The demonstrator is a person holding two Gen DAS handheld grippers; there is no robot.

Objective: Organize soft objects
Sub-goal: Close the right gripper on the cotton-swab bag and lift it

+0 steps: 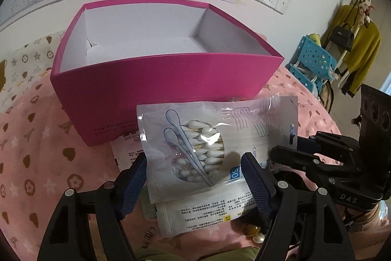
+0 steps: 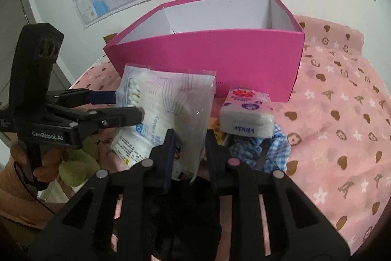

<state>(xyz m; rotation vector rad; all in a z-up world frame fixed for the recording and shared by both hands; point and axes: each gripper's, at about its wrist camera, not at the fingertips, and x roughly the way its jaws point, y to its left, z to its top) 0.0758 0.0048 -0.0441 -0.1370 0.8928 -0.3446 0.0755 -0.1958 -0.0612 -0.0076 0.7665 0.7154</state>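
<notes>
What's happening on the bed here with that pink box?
A person is tidying soft things with a hand-held gripper in each hand. Both the left gripper and the right gripper are at one bag of cotton swabs, lifted just in front of the open pink box. A tissue pack and a blue checked cloth lie on the pink bedspread.

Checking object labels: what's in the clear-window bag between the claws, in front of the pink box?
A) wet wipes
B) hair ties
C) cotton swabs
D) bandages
C: the bag has a clear window showing a bundle of white-tipped swabs, with swab drawings printed beside it.
</notes>
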